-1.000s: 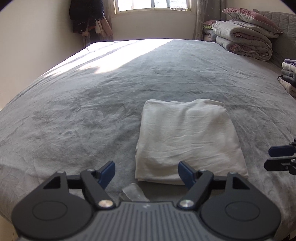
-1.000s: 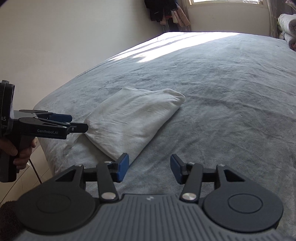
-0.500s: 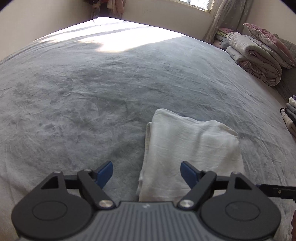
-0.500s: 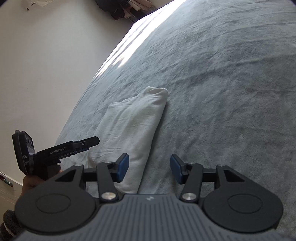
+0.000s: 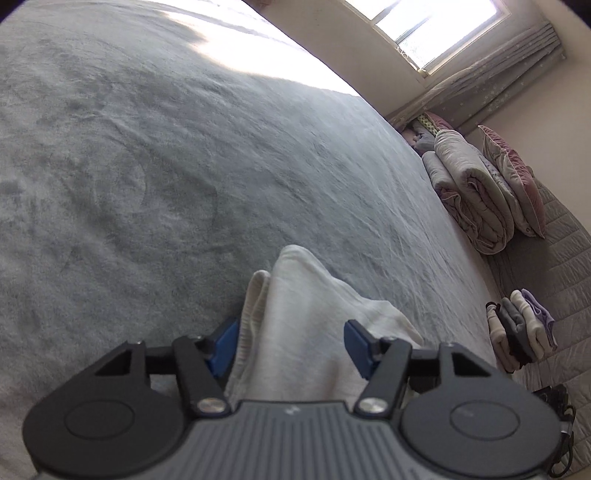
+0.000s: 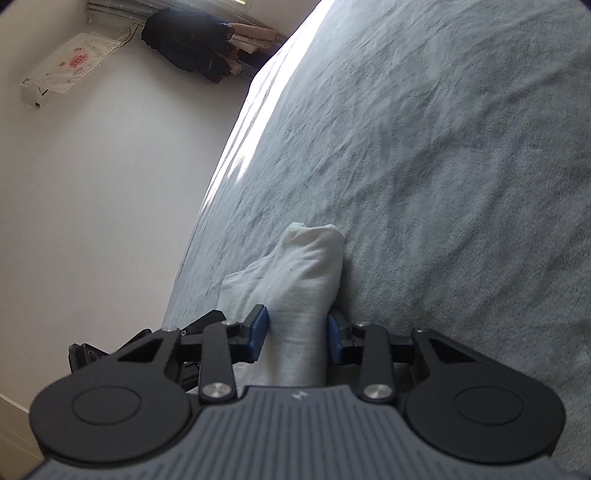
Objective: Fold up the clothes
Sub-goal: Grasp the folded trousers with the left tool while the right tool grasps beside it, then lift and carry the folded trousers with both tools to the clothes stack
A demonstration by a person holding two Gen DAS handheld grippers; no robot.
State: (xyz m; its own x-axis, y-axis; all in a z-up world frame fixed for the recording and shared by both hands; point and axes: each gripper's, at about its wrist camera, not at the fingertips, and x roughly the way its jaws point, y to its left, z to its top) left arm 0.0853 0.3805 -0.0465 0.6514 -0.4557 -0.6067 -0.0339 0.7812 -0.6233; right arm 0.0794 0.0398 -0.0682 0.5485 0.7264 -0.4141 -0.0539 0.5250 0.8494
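A folded white garment (image 5: 306, 325) lies on the grey bed cover (image 5: 184, 166), near the bed's edge. My left gripper (image 5: 291, 343) is rolled sideways and low over one end of it. Its jaws are closing with the cloth between them; the left pad (image 5: 225, 343) is at the folded edge, and the other pad shows no squeeze on the cloth. In the right wrist view, my right gripper (image 6: 295, 332) is closing on the other end of the garment (image 6: 306, 266). Both its blue pads (image 6: 258, 332) press the cloth, which fills the gap.
Folded quilts and a pink pillow (image 5: 476, 199) are piled at the bed's far right, with a small stack of folded clothes (image 5: 521, 328) nearer. A window (image 5: 439, 29) is behind. A white wall (image 6: 110, 184) runs along the bed's left edge, and dark clothes (image 6: 192, 44) hang there.
Both grippers rolled sideways and came down and forward onto the garment. Their jaws narrowed, and the cloth that lay ahead of them is now between the fingers of each.
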